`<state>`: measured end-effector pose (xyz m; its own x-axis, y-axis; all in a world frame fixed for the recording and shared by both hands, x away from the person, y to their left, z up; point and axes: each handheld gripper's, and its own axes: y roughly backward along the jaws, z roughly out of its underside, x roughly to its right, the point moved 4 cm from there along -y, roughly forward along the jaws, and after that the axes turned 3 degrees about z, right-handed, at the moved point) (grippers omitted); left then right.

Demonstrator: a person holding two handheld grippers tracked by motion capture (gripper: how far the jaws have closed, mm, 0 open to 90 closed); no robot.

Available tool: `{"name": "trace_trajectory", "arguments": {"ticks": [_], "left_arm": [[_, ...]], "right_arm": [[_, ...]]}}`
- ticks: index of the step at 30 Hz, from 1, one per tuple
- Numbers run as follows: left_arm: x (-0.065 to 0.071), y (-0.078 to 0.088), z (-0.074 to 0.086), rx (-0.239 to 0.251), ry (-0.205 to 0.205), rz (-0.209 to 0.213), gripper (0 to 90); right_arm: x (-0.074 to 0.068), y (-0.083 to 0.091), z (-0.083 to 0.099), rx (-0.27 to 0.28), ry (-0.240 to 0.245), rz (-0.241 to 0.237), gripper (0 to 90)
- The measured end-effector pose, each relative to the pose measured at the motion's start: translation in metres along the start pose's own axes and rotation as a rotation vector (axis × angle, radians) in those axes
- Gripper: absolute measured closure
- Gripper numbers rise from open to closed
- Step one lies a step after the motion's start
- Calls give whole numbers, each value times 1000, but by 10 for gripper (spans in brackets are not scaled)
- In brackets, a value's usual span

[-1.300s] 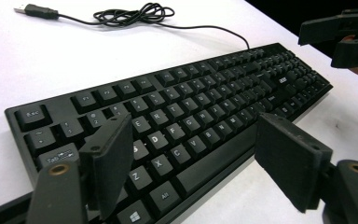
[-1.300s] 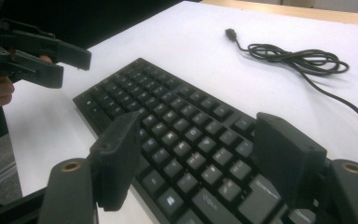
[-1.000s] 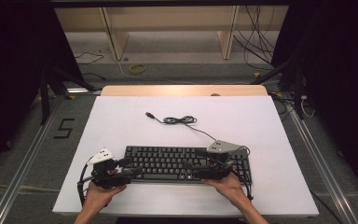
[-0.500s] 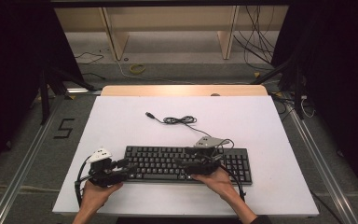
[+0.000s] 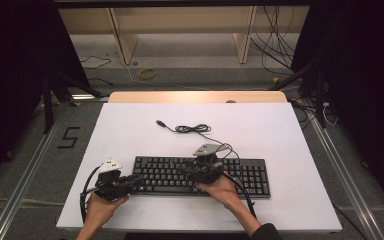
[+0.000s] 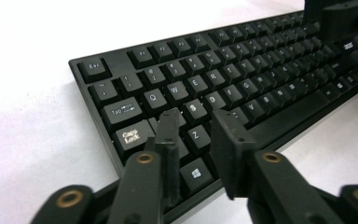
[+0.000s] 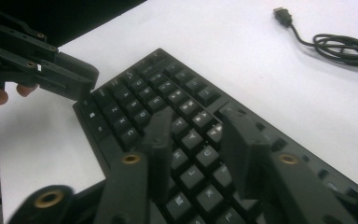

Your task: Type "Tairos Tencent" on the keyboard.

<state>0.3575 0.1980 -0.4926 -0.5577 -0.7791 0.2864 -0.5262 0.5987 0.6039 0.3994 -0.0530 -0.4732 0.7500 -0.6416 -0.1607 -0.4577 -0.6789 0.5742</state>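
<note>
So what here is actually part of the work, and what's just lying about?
In use:
- black keyboard, lying flat on the white table
- left gripper, over the keyboard's left end, jaws just been closing, nothing between them
- right gripper, over the middle keys, jaws likewise closing on nothing

Lying about:
- coiled cable with its loose plug
- yellow ring on the floor
</note>
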Motion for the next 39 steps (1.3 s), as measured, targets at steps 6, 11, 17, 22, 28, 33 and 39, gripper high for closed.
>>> {"name": "trace_trajectory", "arguments": {"ticks": [6, 11, 17, 22, 28, 33, 39], "left_arm": [[-1, -3, 2, -38, -27, -29, 823], [-2, -3, 3, -49, -36, -34, 892], [-2, -4, 4, -58, -39, -37, 893], [-4, -5, 4, -63, -37, -39, 894], [-6, -7, 5, -77, -37, -43, 894], [-6, -8, 5, -83, -33, -43, 894], [-7, -8, 5, -86, -30, -44, 894]], "right_arm": [[-6, -13, -4, -23, 11, -2, 760], [-11, -26, -6, -50, 17, -7, 844], [-16, -39, -7, -79, 19, -4, 897], [-17, -49, -7, -99, 20, 6, 900], [-16, -57, -6, -117, 21, 15, 900], [-15, -61, -3, -134, 16, 20, 900], [-14, -63, -3, -137, 18, 20, 900]]}}
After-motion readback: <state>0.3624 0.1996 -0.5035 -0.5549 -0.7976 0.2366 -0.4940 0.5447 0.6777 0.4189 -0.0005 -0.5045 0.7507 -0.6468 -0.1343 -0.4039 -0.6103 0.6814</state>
